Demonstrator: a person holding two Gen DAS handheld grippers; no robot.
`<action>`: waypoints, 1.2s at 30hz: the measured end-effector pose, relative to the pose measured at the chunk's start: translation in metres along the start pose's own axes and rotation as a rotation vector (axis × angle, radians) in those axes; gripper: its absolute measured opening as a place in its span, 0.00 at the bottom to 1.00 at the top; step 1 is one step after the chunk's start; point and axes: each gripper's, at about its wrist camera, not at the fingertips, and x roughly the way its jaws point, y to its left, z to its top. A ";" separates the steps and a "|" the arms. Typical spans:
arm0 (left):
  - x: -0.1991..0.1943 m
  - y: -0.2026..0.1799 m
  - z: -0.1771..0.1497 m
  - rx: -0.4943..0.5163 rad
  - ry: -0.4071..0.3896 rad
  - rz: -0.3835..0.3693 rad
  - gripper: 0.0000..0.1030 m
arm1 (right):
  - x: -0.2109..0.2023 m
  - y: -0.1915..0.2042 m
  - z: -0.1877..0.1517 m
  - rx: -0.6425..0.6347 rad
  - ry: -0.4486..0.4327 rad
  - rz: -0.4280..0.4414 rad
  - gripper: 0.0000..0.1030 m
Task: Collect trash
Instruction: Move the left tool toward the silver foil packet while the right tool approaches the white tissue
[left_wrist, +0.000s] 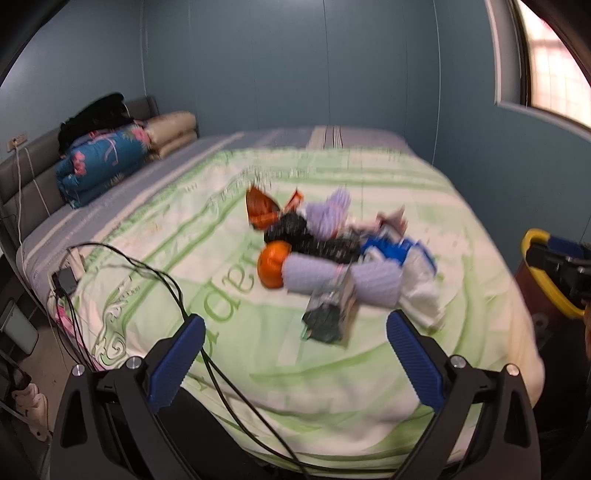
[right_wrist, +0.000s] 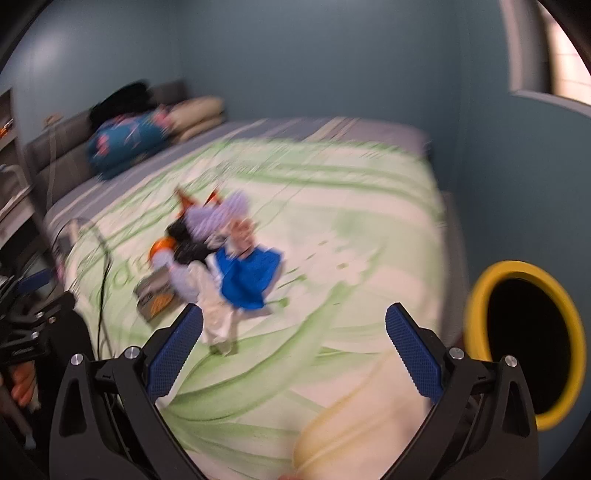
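A heap of trash lies in the middle of the green-and-white bedspread (left_wrist: 177, 236): an orange wrapper (left_wrist: 263, 208), an orange ball-like piece (left_wrist: 272, 266), lilac ribbed pieces (left_wrist: 325, 273), black crumpled plastic (left_wrist: 314, 240), a blue-and-white packet (left_wrist: 395, 251) and a dark carton (left_wrist: 330, 314). My left gripper (left_wrist: 295, 325) is open just short of the carton, holding nothing. In the blurred right wrist view the blue packet (right_wrist: 251, 277) and a white piece (right_wrist: 218, 314) lie ahead of my open, empty right gripper (right_wrist: 295, 325). A yellow-rimmed bin (right_wrist: 524, 343) stands right of the bed.
Folded quilts (left_wrist: 103, 158) and dark clothes (left_wrist: 96, 114) are stacked at the headboard. Black cables (left_wrist: 159, 280) and a charger (left_wrist: 64, 280) trail over the bed's left edge. The bin's yellow rim (left_wrist: 550, 284) and the other gripper (left_wrist: 561, 266) show at the right. Blue walls surround the bed.
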 end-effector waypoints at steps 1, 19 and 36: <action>0.007 0.001 -0.001 0.001 0.020 -0.002 0.92 | 0.010 0.001 0.002 -0.008 0.014 0.023 0.92; 0.095 -0.003 0.012 0.081 0.184 -0.050 0.87 | 0.092 0.026 -0.001 -0.164 0.223 0.307 0.92; 0.144 0.009 0.011 -0.049 0.287 -0.168 0.46 | 0.119 0.053 -0.005 -0.172 0.341 0.422 0.64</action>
